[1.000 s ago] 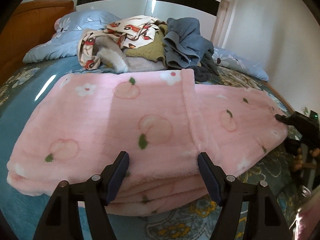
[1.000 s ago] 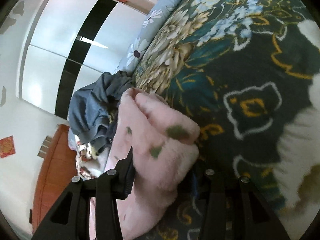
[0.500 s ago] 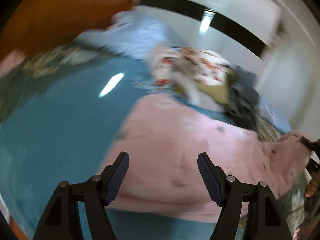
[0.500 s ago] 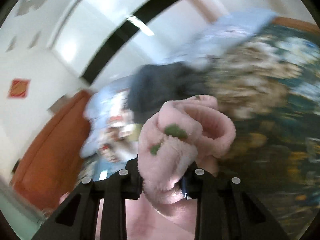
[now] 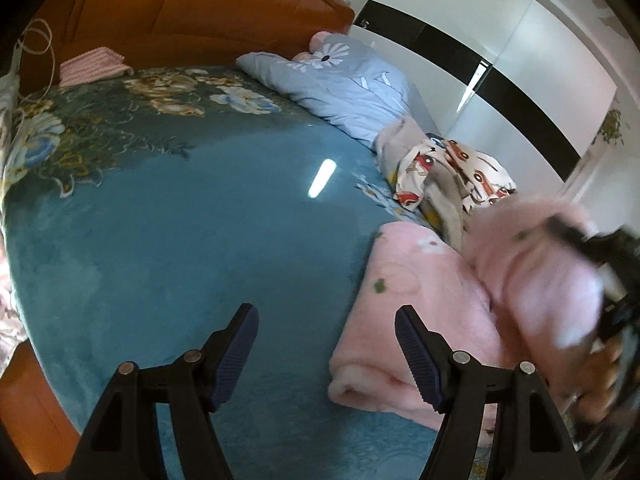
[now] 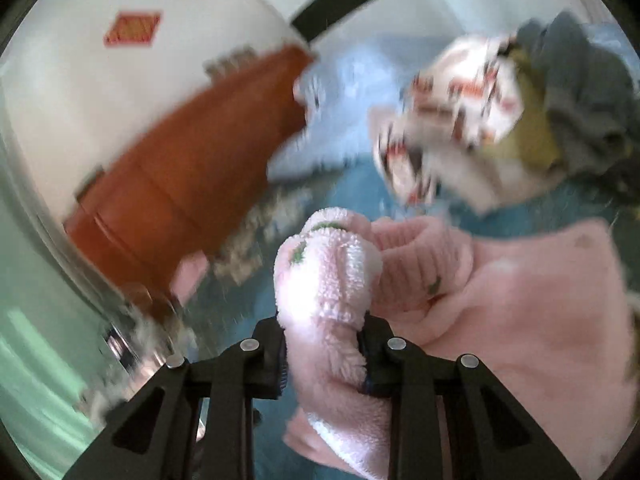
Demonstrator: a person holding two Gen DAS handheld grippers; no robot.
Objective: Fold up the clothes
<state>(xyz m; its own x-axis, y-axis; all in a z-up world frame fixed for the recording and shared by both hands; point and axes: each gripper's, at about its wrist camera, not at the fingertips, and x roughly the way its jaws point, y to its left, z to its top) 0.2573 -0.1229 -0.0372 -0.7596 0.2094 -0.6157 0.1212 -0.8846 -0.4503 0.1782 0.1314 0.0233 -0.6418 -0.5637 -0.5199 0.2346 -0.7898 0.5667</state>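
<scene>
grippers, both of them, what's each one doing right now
Left gripper: open, nothing between its fingers, over bare blue bedspread.
Right gripper: shut on a bunched end of the pink fleece garment.

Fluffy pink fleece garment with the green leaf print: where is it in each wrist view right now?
Left wrist: fluffy pink fleece garment at lower right, on the teal bedspread.
Right wrist: bottom centre and right, a bunched end clamped in the jaws.
Shared landmark: cartoon-print white cloth.
</scene>
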